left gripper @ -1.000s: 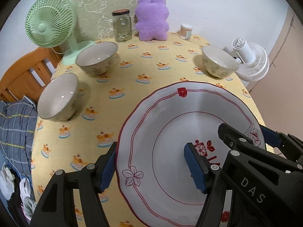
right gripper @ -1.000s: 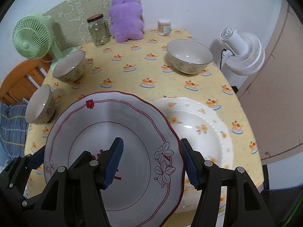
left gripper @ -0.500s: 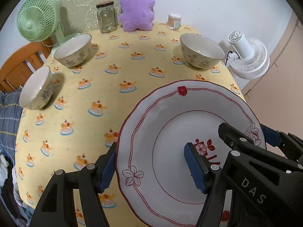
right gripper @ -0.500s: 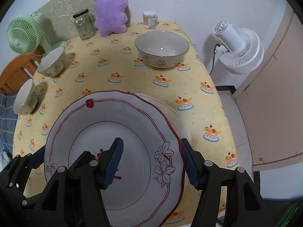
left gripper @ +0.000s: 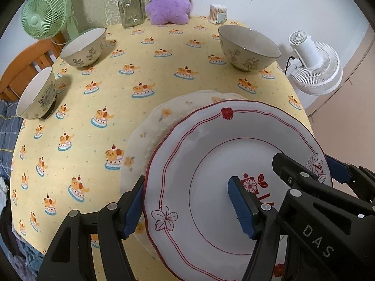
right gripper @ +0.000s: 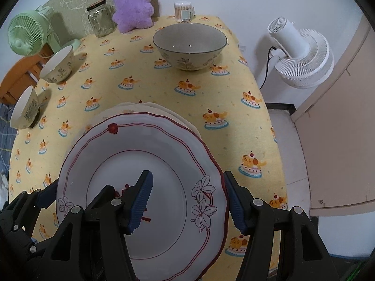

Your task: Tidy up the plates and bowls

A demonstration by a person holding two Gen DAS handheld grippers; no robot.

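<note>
A white plate with a red rim line and flower prints (left gripper: 234, 159) (right gripper: 140, 149) hangs between both grippers. My left gripper (left gripper: 187, 201) is shut on its left rim, and my right gripper (right gripper: 187, 199) is shut on its right rim. Directly under it a cream plate with orange flowers (left gripper: 150, 126) (right gripper: 127, 108) lies on the yellow tablecloth, mostly hidden. Three floral bowls stand apart on the table: a large bowl (left gripper: 248, 46) (right gripper: 189, 44) at the back right, and two smaller bowls (left gripper: 83, 46) (left gripper: 35, 96) at the left.
Along the back stand a green fan (left gripper: 46, 11), a glass jar (left gripper: 130, 8), a purple plush toy (left gripper: 168, 0) and a cotton swab tub (left gripper: 218, 14). A white fan (right gripper: 302, 53) stands off the table's right edge. A wooden chair (left gripper: 25, 68) is at the left.
Both grippers have carried the red-rimmed plate across the table and a little lower. It now hangs over the cream plate, which it covers more than before.
</note>
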